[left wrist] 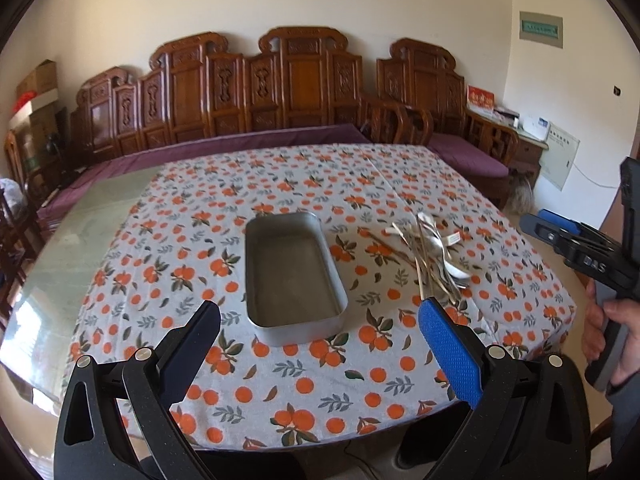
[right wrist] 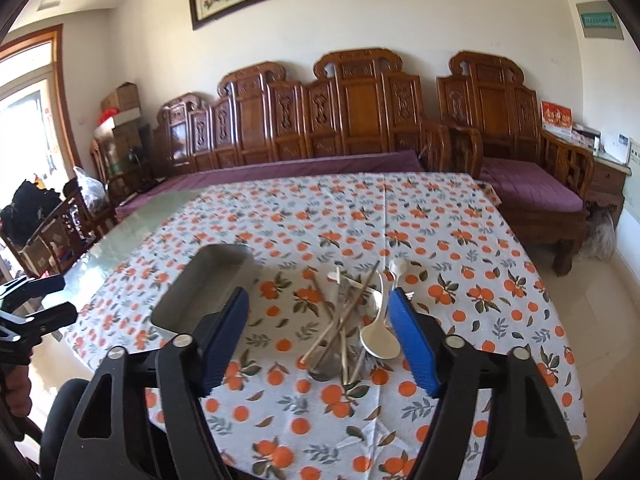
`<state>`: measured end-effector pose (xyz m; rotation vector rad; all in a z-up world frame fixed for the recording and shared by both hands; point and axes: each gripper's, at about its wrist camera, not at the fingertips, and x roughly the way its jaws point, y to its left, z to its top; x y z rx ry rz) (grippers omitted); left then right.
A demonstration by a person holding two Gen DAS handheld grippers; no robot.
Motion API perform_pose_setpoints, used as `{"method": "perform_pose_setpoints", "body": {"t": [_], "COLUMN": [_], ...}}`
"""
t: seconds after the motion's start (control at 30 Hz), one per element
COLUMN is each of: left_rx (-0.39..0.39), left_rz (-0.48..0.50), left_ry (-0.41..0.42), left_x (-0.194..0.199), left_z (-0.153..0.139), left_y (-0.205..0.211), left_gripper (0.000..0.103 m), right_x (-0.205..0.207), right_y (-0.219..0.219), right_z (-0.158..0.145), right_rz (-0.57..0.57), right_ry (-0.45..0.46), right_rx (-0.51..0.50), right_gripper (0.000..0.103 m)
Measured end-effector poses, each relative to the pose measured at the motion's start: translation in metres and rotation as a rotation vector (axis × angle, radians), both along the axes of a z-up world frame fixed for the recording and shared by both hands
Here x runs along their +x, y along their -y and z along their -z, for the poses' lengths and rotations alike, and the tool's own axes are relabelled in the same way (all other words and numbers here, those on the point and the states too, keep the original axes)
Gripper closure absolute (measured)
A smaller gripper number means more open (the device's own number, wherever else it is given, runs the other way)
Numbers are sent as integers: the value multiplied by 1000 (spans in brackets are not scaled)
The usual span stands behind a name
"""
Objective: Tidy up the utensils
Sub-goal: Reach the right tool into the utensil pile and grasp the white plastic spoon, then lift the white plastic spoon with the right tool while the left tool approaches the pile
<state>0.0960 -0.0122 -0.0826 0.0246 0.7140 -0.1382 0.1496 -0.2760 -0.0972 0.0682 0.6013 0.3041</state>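
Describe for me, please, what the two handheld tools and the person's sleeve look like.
Both the left tool and the right tool have black plastic frames with silver rivets and ribbed blue finger pads. Seen from the left camera, the right one bears white "DAS" lettering and a grey handle. The sleeve is grey.

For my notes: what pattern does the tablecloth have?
Oranges with green leaves on a pale grey tablecloth; clearest in the left wrist view.

Both wrist cameras look forward and downward across the orange-patterned cloth-covered desk [left wrist: 304,384] from its near edge. Shared: rectangular grey metal tray [left wrist: 294,272], heaped metal utensils [right wrist: 352,320], carved wooden bench [right wrist: 352,120].
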Motion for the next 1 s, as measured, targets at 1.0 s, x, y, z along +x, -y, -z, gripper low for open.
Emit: {"method": "perform_pose_setpoints", "body": {"t": [1.0], "left_rx": [32], "left_rz": [116], "left_ry": [-148], "left_x": [97], "left_z": [80], "left_y": [64], "left_gripper": [10], "right_x": [136], "right_y": [21], "right_z": [137], "right_rz": [-23], "right_ry": [-276], "right_rx": [-37], "right_gripper": [73]}}
